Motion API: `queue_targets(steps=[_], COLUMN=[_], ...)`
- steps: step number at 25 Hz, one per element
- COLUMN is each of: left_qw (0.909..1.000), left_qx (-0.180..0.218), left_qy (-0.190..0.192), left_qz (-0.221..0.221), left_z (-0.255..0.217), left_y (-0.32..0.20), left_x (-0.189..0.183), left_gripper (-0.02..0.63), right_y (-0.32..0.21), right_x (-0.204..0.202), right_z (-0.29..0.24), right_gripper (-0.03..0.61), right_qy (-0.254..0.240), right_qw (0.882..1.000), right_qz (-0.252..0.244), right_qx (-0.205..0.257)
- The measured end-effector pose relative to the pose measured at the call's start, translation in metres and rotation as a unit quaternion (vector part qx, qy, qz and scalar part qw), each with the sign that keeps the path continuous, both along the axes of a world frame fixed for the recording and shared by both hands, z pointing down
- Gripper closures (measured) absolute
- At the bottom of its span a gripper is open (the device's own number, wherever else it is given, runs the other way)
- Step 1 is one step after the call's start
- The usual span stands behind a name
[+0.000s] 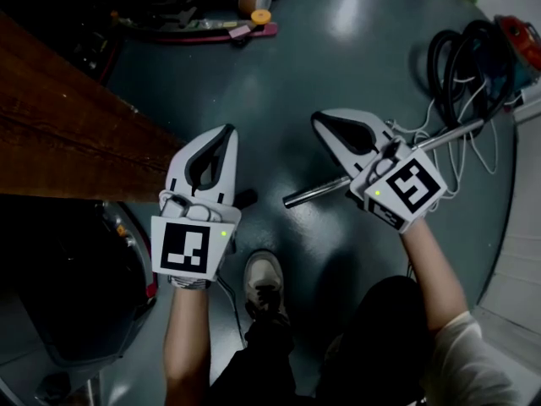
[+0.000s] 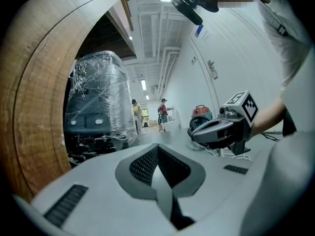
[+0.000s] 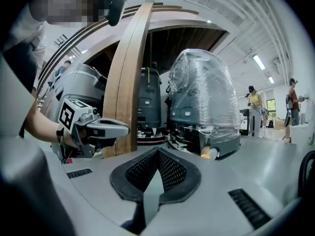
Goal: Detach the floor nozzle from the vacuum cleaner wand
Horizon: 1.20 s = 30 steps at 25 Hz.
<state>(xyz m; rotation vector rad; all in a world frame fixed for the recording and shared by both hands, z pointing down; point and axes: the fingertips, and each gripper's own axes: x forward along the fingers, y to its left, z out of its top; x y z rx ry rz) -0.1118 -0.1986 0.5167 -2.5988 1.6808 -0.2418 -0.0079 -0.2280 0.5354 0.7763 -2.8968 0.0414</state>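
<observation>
In the head view a shiny metal wand [image 1: 325, 190] lies on the dark floor, running up right toward a coiled black hose [image 1: 461, 57] and a red vacuum [image 1: 522, 36]. Its near end shows as a bare tube. My right gripper [image 1: 319, 119] hangs above the wand, jaws shut and holding nothing. My left gripper [image 1: 226, 131] is to the left, also shut and holding nothing. A small dark part [image 1: 246, 198] peeks out beside it; I cannot tell what it is. Each gripper view shows closed jaws, left [image 2: 157, 150] and right [image 3: 157, 155], pointing level across the hall, with the other gripper, right [image 2: 221, 130] and left [image 3: 96, 128], alongside.
A curved wooden wall [image 1: 59, 134] stands at the left. A plastic-wrapped machine [image 3: 202, 92] is ahead. White cable [image 1: 486, 155] loops on the floor by the hose. My shoe [image 1: 264, 282] is below the grippers. People stand far off [image 2: 162, 113].
</observation>
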Motion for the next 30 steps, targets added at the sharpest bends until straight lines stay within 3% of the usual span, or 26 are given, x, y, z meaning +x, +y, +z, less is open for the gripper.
queue_targets(steps=[11,30], left_qw=[0.9999,0.9998], left_qx=[0.003,-0.006], left_qy=[-0.01,-0.021], left_qz=[-0.007,0.002], left_z=[-0.006,0.001], left_y=[0.0,0.003], left_x=[-0.012,-0.008], left_gripper=[0.614,0.614], right_y=[-0.006,-0.002], right_x=[0.007,0.002], right_z=[-0.01,-0.013], right_gripper=[0.552,0.552], right_qy=[0.008,0.021], right_qw=[1.0,0.999], right_qz=[0.021,0.011], right_qx=[0.011,0.026])
